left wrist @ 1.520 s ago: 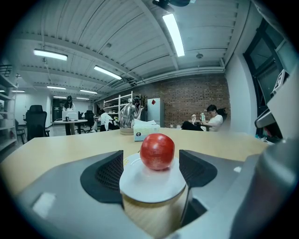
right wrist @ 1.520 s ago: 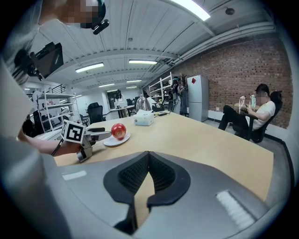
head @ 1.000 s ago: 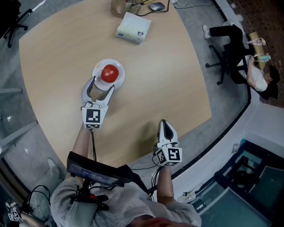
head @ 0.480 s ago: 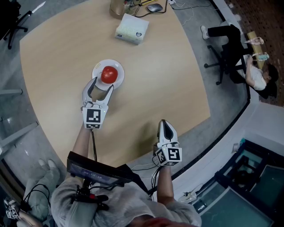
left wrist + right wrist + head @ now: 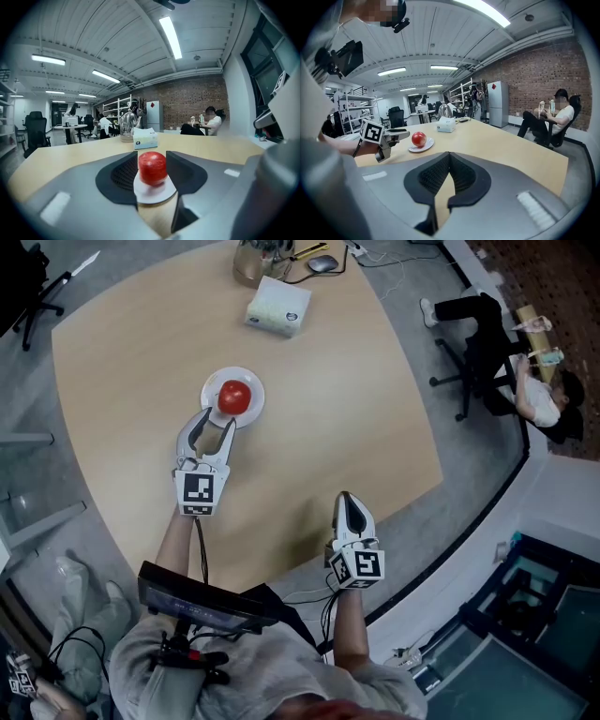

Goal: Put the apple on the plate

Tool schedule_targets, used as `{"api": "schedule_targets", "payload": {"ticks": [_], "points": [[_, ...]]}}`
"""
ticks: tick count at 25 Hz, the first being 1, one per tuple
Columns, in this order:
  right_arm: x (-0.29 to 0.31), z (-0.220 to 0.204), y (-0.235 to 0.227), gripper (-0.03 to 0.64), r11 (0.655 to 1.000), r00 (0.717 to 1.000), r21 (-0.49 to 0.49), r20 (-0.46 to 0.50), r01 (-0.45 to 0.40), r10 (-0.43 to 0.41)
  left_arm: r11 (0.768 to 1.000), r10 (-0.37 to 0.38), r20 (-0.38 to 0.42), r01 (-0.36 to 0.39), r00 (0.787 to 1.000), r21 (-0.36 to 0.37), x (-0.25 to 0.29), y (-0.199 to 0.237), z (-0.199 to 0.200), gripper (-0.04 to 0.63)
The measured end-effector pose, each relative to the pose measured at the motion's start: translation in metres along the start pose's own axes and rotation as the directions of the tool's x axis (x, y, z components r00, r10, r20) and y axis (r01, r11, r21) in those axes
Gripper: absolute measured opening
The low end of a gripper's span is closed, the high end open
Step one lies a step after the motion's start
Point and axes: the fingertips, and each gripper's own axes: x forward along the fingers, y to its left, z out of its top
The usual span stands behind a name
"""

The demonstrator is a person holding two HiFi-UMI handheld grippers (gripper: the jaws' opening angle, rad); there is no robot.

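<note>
Red round apple on white round plate | left gripper jaws closing, empty; only head view shows tips short of apple | right gripper jaws together

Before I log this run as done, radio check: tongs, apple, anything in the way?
Left tongs closing, empty, just short of the plate. Right tongs shut, empty. Apple sitting on plate. Nothing in the way.
</note>
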Motion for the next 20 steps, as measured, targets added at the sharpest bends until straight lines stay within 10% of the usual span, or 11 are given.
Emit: {"api": "schedule_targets", "payload": {"ticks": [20], "points": [[-0.054, 0.032, 0.030, 0.006, 0.999, 0.995, -0.025, 0.100, -0.022, 0.024, 0.998, 0.049, 0.031, -0.050, 0.998, 0.025, -0.104, -0.009, 0.058, 0.117]]}}
